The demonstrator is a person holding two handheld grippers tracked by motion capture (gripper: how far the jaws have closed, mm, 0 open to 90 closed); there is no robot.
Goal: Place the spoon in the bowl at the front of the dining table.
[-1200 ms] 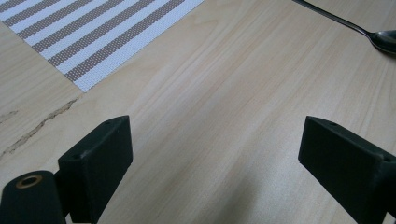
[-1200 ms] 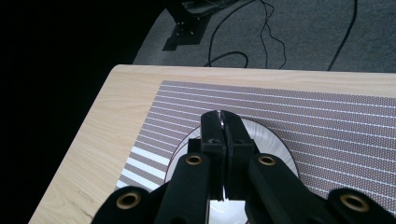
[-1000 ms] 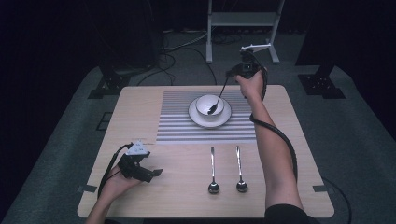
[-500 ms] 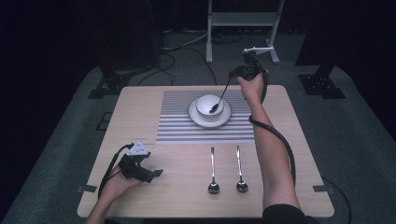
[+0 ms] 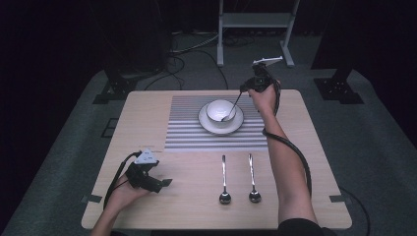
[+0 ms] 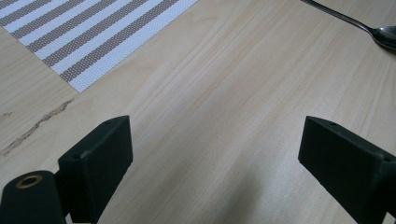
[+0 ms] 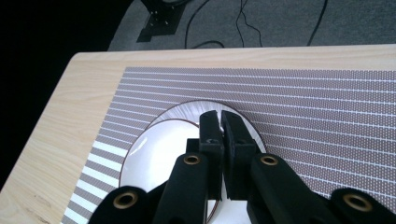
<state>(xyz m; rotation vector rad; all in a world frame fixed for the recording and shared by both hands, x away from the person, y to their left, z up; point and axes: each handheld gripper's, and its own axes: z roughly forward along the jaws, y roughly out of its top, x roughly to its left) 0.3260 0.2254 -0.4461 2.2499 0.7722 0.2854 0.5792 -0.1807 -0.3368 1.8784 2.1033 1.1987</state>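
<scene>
Right hand-held gripper (image 5: pixel 244 88), raised over the far edge of the pale wooden bench (image 5: pixel 305 147), jaws closed on the handle of a slim metal spoon (image 5: pixel 231 109) whose tip rests in the white bowl (image 5: pixel 220 110) on a white saucer (image 5: pixel 204 123) — both on the striped woven placemat (image 5: pixel 187 128). Left hand-held gripper (image 5: pixel 164 183) rests near the front-left corner, jaws apart and empty. Two further metal spoons (image 5: pixel 223 177) lie side by side near the front edge — handles toward the placemat

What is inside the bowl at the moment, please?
A spoon leans in the bowl, its handle held by the right gripper. The bowl looks white inside; whether it holds any food cannot be told.
</scene>
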